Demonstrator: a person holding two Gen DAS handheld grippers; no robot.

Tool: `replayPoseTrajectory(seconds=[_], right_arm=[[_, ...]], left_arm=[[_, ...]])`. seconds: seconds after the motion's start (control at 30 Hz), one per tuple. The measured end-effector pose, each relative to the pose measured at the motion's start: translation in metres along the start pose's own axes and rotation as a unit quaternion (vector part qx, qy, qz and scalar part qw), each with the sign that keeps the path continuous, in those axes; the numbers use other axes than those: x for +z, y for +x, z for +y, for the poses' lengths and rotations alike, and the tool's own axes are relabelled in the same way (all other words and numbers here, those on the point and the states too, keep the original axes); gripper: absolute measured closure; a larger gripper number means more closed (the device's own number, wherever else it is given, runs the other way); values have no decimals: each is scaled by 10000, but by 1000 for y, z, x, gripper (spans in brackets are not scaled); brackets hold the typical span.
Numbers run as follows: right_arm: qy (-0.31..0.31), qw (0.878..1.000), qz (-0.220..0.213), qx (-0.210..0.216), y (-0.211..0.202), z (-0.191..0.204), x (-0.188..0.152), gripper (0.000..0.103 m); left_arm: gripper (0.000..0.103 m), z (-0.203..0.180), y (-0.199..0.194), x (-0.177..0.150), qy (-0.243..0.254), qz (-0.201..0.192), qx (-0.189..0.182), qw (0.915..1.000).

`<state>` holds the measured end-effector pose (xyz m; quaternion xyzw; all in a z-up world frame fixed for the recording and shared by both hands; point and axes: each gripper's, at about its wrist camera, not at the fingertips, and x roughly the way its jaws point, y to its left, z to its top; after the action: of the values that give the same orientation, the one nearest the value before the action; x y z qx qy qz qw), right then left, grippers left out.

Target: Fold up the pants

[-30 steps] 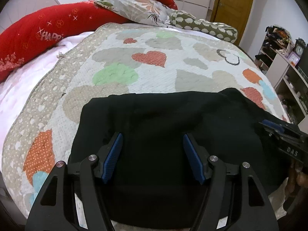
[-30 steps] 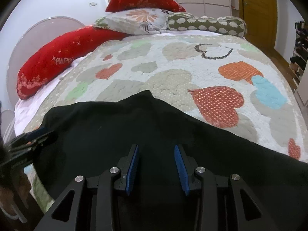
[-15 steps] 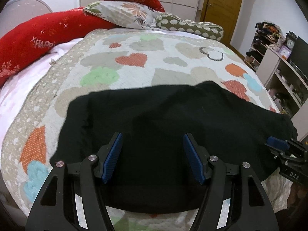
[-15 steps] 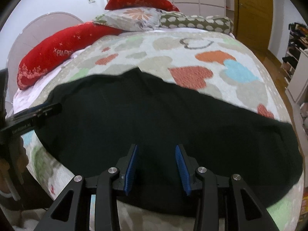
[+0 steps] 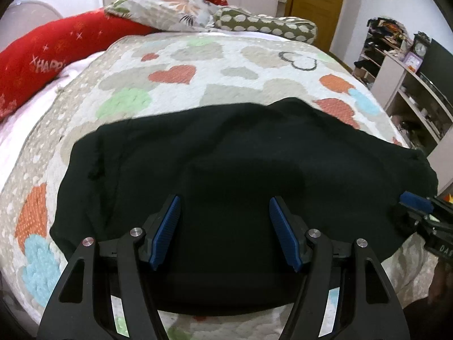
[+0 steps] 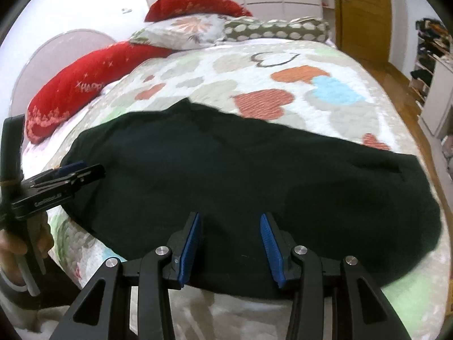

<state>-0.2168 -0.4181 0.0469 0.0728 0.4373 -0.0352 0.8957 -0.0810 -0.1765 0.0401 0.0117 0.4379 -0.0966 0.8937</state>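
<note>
1. The black pants [image 5: 232, 175] lie spread across the bed [image 5: 198, 65].
2. The left gripper [image 5: 223, 229] hovers with jaws wide and empty.
3. The right gripper [image 6: 230, 248] has just been opening its jaws, nothing between them.
4. Pinch matching edge corners and fold evenly.

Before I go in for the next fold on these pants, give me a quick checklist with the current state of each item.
1. Left gripper open, nothing between its pads: ok.
2. Right gripper free of cloth: ok; its jaws have just been opening and hold nothing.
3. Black pants fully on the quilt, not hanging off the near edge: ok.
4. Pants lying flat: not ok; a bump sticks out along the far edge and soft wrinkles show in the middle.
5. Which end is the waistband: cannot tell, the fabric is too dark.
6. Pillows apart from the pants: ok.
</note>
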Motion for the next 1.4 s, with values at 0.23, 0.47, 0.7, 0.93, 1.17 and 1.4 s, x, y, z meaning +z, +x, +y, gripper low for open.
replayPoseTrajectory(seconds=[0.23, 0.47, 0.7, 0.93, 1.17, 1.4], right_arm=[[448, 9979, -283, -373, -44, -42, -14, 59], [1186, 9903, -381, -614, -69, -92, -35, 53], [1710, 9838, -411, -335, -66, -121, -44, 45], [2015, 9779, -553, 77, -48, -134, -42, 41], [1993, 9757, -849, 315, -41, -138, -44, 37], [1880, 9756, -1103, 257, -30, -141, -39, 71]], left_arm=[[38, -40, -1, 13, 484, 68, -585, 9971], [38, -110, 13, 34, 1124, 415, -1529, 9809], [38, -186, 32, 64, 1897, 526, -2233, 9547], [38, -255, 61, 79, 2527, 751, -2550, 9303], [38, -298, 93, 85, 2928, 963, -2615, 9147], [44, -308, 108, 86, 3049, 1099, -2972, 8981]])
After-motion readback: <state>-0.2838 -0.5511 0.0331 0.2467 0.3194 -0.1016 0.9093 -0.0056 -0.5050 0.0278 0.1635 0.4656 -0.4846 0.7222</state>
